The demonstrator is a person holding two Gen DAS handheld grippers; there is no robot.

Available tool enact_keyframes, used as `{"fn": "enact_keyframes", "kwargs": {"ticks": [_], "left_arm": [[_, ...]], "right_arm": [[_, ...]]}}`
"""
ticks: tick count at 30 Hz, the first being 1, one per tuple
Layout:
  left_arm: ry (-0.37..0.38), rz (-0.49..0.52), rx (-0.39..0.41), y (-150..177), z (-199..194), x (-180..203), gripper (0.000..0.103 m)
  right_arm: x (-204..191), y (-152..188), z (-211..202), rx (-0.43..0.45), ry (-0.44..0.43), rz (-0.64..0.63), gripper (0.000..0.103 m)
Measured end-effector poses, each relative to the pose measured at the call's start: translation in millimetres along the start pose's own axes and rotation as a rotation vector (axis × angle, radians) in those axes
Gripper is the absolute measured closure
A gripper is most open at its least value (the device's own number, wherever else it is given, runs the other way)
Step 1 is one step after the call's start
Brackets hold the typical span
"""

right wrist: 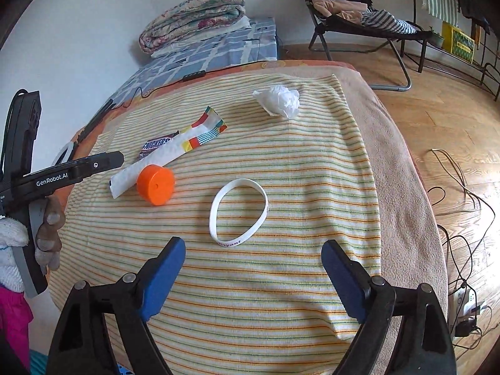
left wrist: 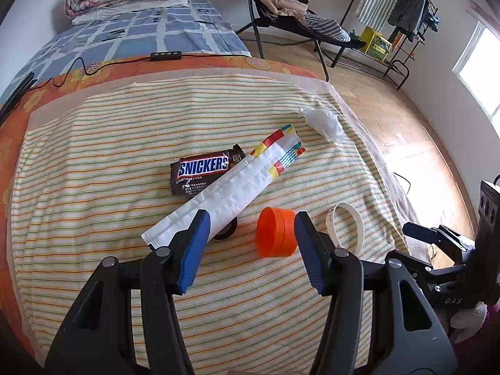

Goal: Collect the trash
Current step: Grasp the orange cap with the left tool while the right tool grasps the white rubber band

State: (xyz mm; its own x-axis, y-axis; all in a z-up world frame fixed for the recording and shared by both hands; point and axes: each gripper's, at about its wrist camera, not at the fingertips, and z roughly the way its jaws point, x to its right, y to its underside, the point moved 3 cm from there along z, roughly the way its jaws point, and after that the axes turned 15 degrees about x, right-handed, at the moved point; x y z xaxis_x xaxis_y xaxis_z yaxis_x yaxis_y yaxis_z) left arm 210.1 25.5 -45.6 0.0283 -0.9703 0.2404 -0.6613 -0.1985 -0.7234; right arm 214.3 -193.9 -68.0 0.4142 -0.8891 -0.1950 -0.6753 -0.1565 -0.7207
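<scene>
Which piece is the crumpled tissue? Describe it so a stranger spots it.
Start at the striped cloth over the bed. Go to its far corner, nearest the wooden floor. The tissue lies there alone, a crumpled white wad, apart from the wrappers, cap and wristband.

Striped cloth (right wrist: 281, 281) in front of the right gripper (right wrist: 253, 268) lies bare and passable between its parted jaws, up to the white wristband (right wrist: 239, 211) at 12 o'clock. Beyond the band, open cloth runs to the crumpled white tissue (right wrist: 278, 100) at 12 to 1 o'clock. At 10 o'clock the way is crowded: orange cap (right wrist: 156, 189) touching the long white wrapper (right wrist: 168, 153), which overlaps the Snickers wrapper (right wrist: 156, 145). The left gripper (left wrist: 250, 240) hangs over that cluster, the cap just inside its right finger, the wrapper's end beneath its left finger (left wrist: 193, 250). Left half of the cloth is free
</scene>
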Motion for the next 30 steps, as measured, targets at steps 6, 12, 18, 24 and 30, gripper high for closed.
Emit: {"fn": "enact_keyframes", "kwargs": {"ticks": [6, 12, 18, 24, 30], "left_arm": [[-0.026, 0.156, -0.034, 18.4, 10.3, 34.9, 0.045], [-0.060, 0.183, -0.054, 27.5, 24.6, 36.2, 0.057], [-0.070, 0.188, -0.055, 27.4, 27.8, 33.9, 0.079], [-0.069, 0.199, -0.044, 27.8, 25.7, 36.1, 0.081], [-0.071, 0.186, -0.026, 29.4, 16.3, 35.4, 0.081]], "right_arm": [[-0.2, 0.3, 24.6, -0.039, 0.002, 0.000, 0.024], [11.5, 1.3, 41.7, -0.068, 0.011, 0.052, 0.044], [11.0, -2.7, 53.6, -0.078, 0.007, 0.068, 0.063], [9.2, 0.2, 64.0, -0.092, 0.025, 0.061, 0.076], [13.0, -3.3, 60.2, -0.068, 0.024, 0.075, 0.096]]}}
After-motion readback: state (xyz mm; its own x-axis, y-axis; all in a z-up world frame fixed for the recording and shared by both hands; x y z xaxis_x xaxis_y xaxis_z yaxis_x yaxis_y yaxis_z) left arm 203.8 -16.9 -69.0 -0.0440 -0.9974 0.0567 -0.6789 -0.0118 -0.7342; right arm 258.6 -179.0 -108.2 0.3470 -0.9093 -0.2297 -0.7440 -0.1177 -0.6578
